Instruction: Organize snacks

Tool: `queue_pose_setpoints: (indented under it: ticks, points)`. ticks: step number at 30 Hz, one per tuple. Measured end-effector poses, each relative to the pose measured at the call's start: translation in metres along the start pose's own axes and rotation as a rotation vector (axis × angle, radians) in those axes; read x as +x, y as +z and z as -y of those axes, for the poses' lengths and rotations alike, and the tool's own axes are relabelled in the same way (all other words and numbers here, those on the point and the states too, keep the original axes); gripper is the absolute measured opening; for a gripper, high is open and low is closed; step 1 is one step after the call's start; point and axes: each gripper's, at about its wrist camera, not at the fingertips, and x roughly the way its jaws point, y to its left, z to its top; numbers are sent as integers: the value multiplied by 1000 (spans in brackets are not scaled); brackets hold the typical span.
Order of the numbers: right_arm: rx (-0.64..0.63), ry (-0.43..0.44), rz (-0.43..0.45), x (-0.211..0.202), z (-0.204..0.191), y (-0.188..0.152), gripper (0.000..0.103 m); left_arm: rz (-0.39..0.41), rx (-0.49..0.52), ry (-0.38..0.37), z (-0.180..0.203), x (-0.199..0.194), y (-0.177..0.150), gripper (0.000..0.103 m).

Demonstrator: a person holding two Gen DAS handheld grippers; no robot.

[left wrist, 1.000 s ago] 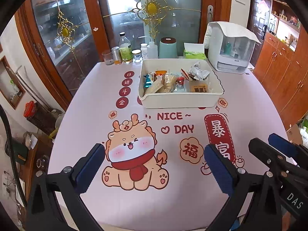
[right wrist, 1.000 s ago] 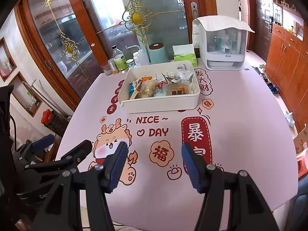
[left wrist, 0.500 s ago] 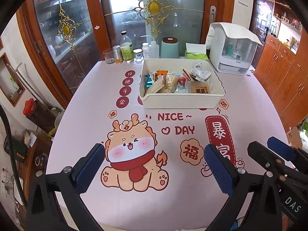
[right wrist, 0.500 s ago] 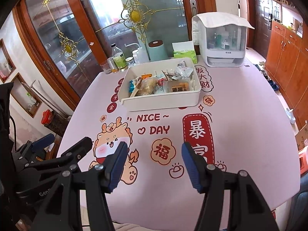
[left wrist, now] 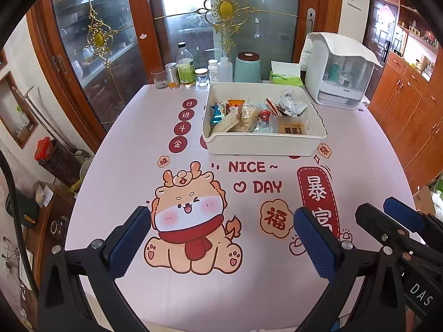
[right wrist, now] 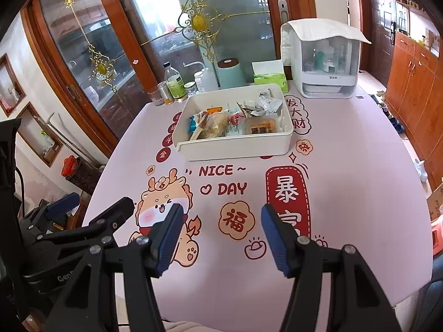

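Note:
A white tray [left wrist: 263, 145] sits at the far middle of the pink cartoon tablecloth and holds several wrapped snacks [left wrist: 249, 116]. It also shows in the right wrist view [right wrist: 235, 149], with the snacks [right wrist: 229, 124] inside. My left gripper [left wrist: 221, 235] is open and empty, low over the near edge of the table, well short of the tray. My right gripper [right wrist: 220, 229] is open and empty, beside the left one on its right. The right gripper also shows in the left wrist view [left wrist: 387, 221]; the left one shows in the right wrist view [right wrist: 91, 207].
Bottles, jars and a glass [left wrist: 182, 74] stand along the far edge, with a teal canister [left wrist: 247, 67], a green tissue box [left wrist: 285, 77] and a white appliance [left wrist: 337, 72]. Glass cabinet doors rise behind. Wooden cabinets [left wrist: 415, 110] line the right. Clutter lies on the floor at left.
Both grippers have drawn back and risen slightly, so the tray looks a little farther away. Both stay open and empty.

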Motion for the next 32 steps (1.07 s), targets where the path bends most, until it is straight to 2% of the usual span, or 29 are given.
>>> queue_pose_setpoints:
  ticks: [20,32]
  points:
    - [2,10,-2,2,3,-1,59,0,3,-1,-1,0,-1,101]
    - [9,14,-8,6,5,-6,59,-10,6,20,11,1,-8,100]
